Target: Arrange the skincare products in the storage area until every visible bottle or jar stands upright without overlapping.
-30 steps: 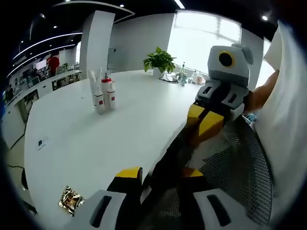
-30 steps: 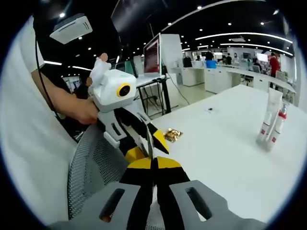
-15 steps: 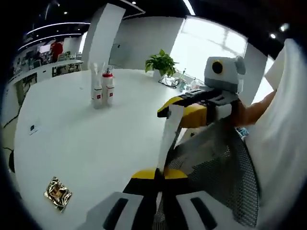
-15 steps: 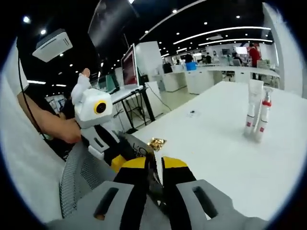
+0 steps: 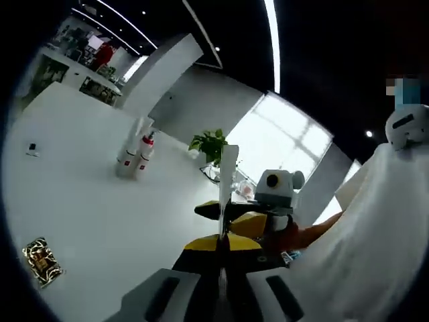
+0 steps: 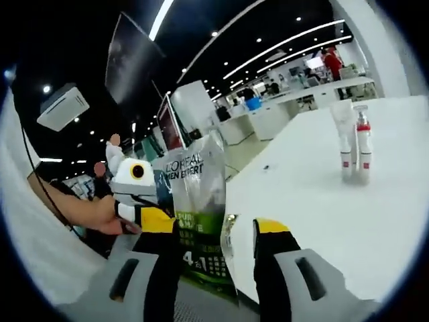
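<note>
A flat L'Oréal Men Expert sachet (image 6: pixel 194 201) stands upright in the air; in the left gripper view it is a thin edge-on strip (image 5: pixel 226 188). My left gripper (image 5: pixel 223 243) is shut on its lower end, and its yellow jaw (image 6: pixel 149 219) pinches the sachet's side in the right gripper view. My right gripper (image 6: pixel 216 231) is open, its jaws either side of the sachet; it also faces me (image 5: pixel 225 216) just beyond the sachet. Far off on the white table (image 5: pixel 100 208), a white tube (image 5: pixel 126 153) and a red-capped bottle (image 5: pixel 143 151) stand upright side by side, tube (image 6: pixel 344 144) left of bottle (image 6: pixel 362 144).
A crumpled gold wrapper (image 5: pixel 41 258) lies near the table's near edge. A potted plant (image 5: pixel 210 143) and small clutter stand at the far side by the window. A person's arm (image 6: pixel 80 215) and white sleeve (image 5: pixel 362 248) are close by. Office desks lie beyond.
The right gripper has opened off the sachet while the left gripper stays shut on it. Both views have tilted upward, and the sachet now stands taller.
</note>
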`<action>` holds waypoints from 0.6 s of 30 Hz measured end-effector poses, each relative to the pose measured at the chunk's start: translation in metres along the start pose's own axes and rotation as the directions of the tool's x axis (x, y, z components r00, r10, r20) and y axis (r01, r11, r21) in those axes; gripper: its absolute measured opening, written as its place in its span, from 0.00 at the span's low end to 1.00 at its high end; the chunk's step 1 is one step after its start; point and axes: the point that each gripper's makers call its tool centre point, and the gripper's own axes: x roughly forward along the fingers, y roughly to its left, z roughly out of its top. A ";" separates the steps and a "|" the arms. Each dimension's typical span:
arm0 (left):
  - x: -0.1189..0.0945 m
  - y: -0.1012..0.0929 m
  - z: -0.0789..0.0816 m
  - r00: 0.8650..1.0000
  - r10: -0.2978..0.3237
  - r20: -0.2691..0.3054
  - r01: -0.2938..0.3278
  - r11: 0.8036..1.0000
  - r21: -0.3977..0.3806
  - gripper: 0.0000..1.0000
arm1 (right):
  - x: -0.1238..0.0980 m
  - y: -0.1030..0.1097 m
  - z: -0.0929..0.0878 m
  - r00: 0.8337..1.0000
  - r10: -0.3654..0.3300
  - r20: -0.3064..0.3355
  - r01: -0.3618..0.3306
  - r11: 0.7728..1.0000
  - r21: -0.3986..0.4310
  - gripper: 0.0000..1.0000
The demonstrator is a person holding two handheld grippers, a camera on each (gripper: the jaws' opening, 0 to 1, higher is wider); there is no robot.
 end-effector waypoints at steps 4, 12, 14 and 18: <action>-0.002 0.001 0.007 0.999 -0.004 0.037 0.005 0.999 -0.037 0.01 | -0.007 0.008 0.007 0.999 0.035 0.029 -0.035 0.999 0.004 0.17; -0.003 0.000 0.007 0.998 -0.041 0.039 0.044 0.995 -0.093 0.01 | -0.016 0.023 0.011 0.995 0.096 0.034 -0.095 0.995 -0.013 0.02; -0.004 -0.005 0.009 0.996 -0.074 0.052 0.080 0.990 -0.114 0.01 | -0.017 0.025 0.013 0.992 0.119 0.039 -0.119 0.993 0.011 0.01; -0.004 -0.009 0.013 0.989 -0.123 0.083 0.136 0.975 -0.178 0.02 | -0.020 0.028 0.017 0.986 0.158 0.052 -0.163 0.981 0.104 0.00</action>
